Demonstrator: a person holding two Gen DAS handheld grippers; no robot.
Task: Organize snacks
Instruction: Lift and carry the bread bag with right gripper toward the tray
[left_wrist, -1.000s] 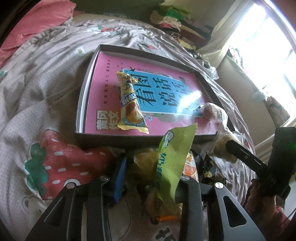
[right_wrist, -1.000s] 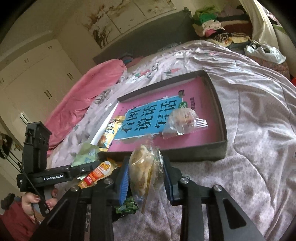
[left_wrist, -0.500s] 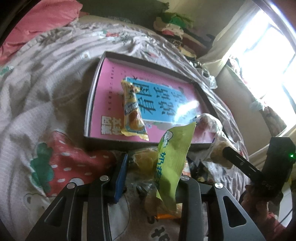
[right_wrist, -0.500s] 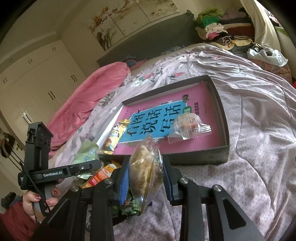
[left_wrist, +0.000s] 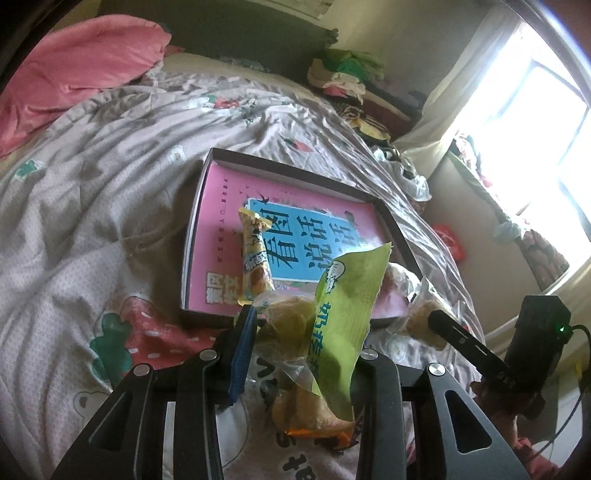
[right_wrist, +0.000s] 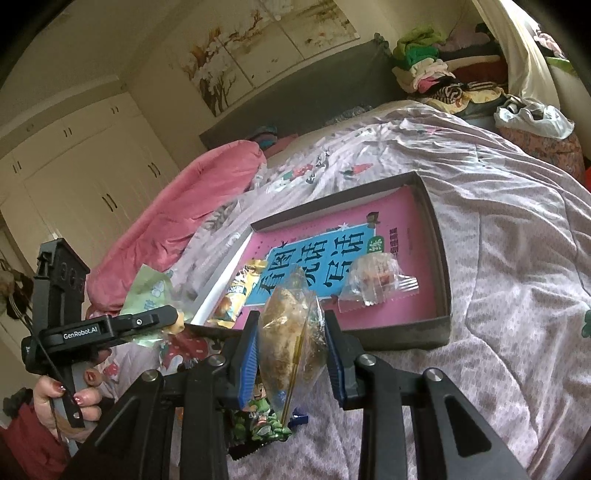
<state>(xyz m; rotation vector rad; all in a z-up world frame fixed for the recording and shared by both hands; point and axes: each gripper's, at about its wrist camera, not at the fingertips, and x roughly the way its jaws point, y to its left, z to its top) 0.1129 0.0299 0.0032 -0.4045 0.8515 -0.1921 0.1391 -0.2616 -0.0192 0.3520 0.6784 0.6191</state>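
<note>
You're mid-carry; left gripper (left_wrist: 303, 343) clamps the green packet (left_wrist: 343, 314), right gripper (right_wrist: 291, 343) the clear-wrapped pastry (right_wrist: 291, 332); next, drop both into the box (right_wrist: 439, 236) at frame centre.

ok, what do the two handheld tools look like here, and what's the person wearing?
Both are black, angular, with silver bolts and blue pads on the fingers. The left tool, seen from the right camera, has white "GenRobot.AI" lettering and a thin black cable. The right tool, seen from the left camera, has a boxy black body with a green light and a cable. The left hand has dark red nail polish and a red sleeve.
</note>
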